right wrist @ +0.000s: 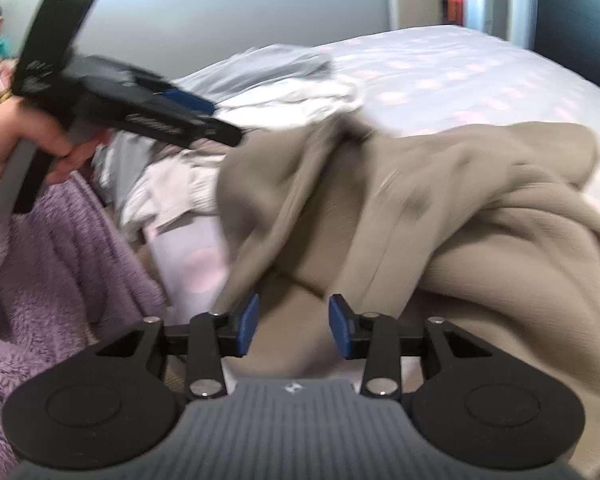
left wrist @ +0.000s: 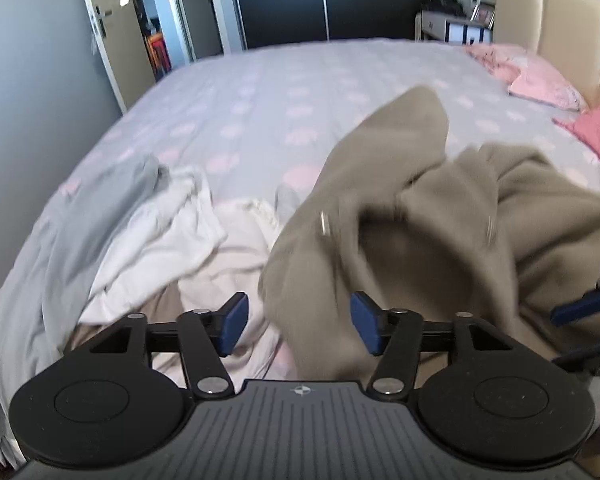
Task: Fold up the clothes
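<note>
Plainly, both grippers stand with their blue pads apart and nothing pinched. The left gripper (left wrist: 298, 330) has a fold of the khaki garment (left wrist: 400, 216) hanging down between its parted fingers, but the pads do not press on it; the right gripper (right wrist: 293, 327) is likewise spread, with khaki cloth lying beneath the gap rather than clamped in it. The garment itself lies crumpled and blurred on the near part of the bed (left wrist: 284, 92), whose pale sheet carries pink spots. Only the left wrist view takes in the far side of the room: pink pillows (left wrist: 540, 80) against a beige headboard (left wrist: 556, 20), a dark wardrobe (left wrist: 328, 0) and an open door (left wrist: 112, 32). It also shows a heap of white and grey clothes (left wrist: 152, 216) just left of the khaki piece. Only the right wrist view shows the person's hand (right wrist: 40, 140) around the left gripper's handle, raised above that same heap, and a fuzzy purple fabric (right wrist: 52, 264) at the lower left, beside the bed edge.
</note>
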The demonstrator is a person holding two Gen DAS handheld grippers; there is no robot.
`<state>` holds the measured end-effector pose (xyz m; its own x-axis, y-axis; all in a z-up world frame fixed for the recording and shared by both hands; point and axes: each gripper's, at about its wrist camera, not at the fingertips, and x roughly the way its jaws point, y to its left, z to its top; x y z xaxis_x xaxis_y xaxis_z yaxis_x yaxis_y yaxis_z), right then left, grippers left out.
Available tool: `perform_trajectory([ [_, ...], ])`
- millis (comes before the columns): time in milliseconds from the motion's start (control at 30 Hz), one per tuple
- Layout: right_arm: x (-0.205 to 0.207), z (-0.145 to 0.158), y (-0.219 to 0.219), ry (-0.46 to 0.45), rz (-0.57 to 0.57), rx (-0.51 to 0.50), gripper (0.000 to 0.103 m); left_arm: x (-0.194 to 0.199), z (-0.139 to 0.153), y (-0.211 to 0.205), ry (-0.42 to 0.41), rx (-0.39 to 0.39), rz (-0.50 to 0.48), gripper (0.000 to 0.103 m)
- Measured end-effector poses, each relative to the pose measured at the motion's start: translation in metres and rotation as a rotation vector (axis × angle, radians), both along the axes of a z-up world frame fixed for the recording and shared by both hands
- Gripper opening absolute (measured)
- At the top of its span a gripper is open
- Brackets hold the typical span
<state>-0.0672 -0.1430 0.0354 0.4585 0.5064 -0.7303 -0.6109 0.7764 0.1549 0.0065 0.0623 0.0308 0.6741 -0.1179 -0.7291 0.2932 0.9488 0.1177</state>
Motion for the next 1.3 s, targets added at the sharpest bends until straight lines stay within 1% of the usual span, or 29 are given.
perform_trajectory([
  [33,0.000,0.003,-0.008,-0.014,-0.029,0.002,0.046,-0.001,0.003,-0.006,-0.005,-0.012,-0.016,0.062],
  [67,0.000,0.006,-0.016,-0.029,-0.060,-0.002,0.047,-0.001,0.004,-0.012,-0.001,-0.029,-0.043,0.062],
  [133,0.002,0.010,-0.033,-0.063,-0.123,-0.017,0.053,-0.001,0.004,-0.030,0.024,-0.067,-0.107,0.063],
  [233,0.002,0.013,-0.058,-0.106,-0.218,-0.062,0.060,0.002,-0.006,-0.058,0.063,-0.097,-0.174,0.063],
  [333,0.004,0.012,-0.077,-0.140,-0.305,-0.131,0.063,0.005,-0.020,-0.086,0.100,-0.109,-0.222,0.063],
  [400,0.006,0.008,-0.087,-0.164,-0.344,-0.183,0.066,0.009,-0.031,-0.102,0.124,-0.111,-0.234,0.063],
  [467,0.006,0.003,-0.095,-0.190,-0.366,-0.237,0.072,0.014,-0.040,-0.115,0.140,-0.109,-0.239,0.063],
  [567,0.008,-0.011,-0.101,-0.207,-0.369,-0.313,0.073,0.026,-0.054,-0.132,0.158,-0.081,-0.231,0.064],
  [633,0.009,-0.021,-0.102,-0.207,-0.357,-0.359,0.073,0.035,-0.064,-0.139,0.176,-0.062,-0.208,0.064],
  [733,0.011,-0.031,-0.108,-0.221,-0.360,-0.400,0.073,0.048,-0.078,-0.148,0.194,-0.037,-0.174,0.064],
  [767,0.012,-0.031,-0.112,-0.221,-0.373,-0.396,0.073,0.051,-0.081,-0.150,0.192,-0.030,-0.164,0.062],
  [833,0.014,-0.031,-0.121,-0.209,-0.401,-0.373,0.072,0.058,-0.085,-0.152,0.183,-0.022,-0.140,0.054],
  [867,0.015,-0.031,-0.125,-0.197,-0.409,-0.357,0.072,0.060,-0.085,-0.151,0.179,-0.028,-0.131,0.053],
  [900,0.016,-0.030,-0.129,-0.186,-0.417,-0.341,0.071,0.063,-0.085,-0.150,0.175,-0.033,-0.123,0.049],
  [933,0.017,-0.031,-0.131,-0.174,-0.420,-0.329,0.065,0.064,-0.084,-0.149,0.169,-0.034,-0.118,0.043],
  [967,0.018,-0.031,-0.132,-0.155,-0.420,-0.309,0.052,0.064,-0.083,-0.148,0.159,-0.030,-0.118,0.038],
  [1000,0.018,-0.031,-0.133,-0.128,-0.423,-0.277,0.042,0.064,-0.082,-0.147,0.145,-0.026,-0.119,0.028],
  [1033,0.018,-0.031,-0.134,-0.101,-0.424,-0.246,0.036,0.062,-0.080,-0.145,0.126,-0.020,-0.121,0.022],
  [1100,0.015,-0.028,-0.132,-0.080,-0.416,-0.204,0.033,0.056,-0.071,-0.139,0.063,-0.026,-0.128,0.020],
  [1200,0.007,-0.021,-0.126,-0.072,-0.387,-0.147,0.031,0.041,-0.048,-0.126,-0.068,-0.015,-0.126,0.018],
  [1233,0.003,-0.017,-0.123,-0.066,-0.373,-0.116,0.031,0.036,-0.040,-0.120,-0.099,-0.011,-0.119,0.018],
  [1300,-0.007,-0.011,-0.114,-0.056,-0.325,-0.066,0.031,0.031,-0.026,-0.106,-0.129,-0.018,-0.100,0.018],
])
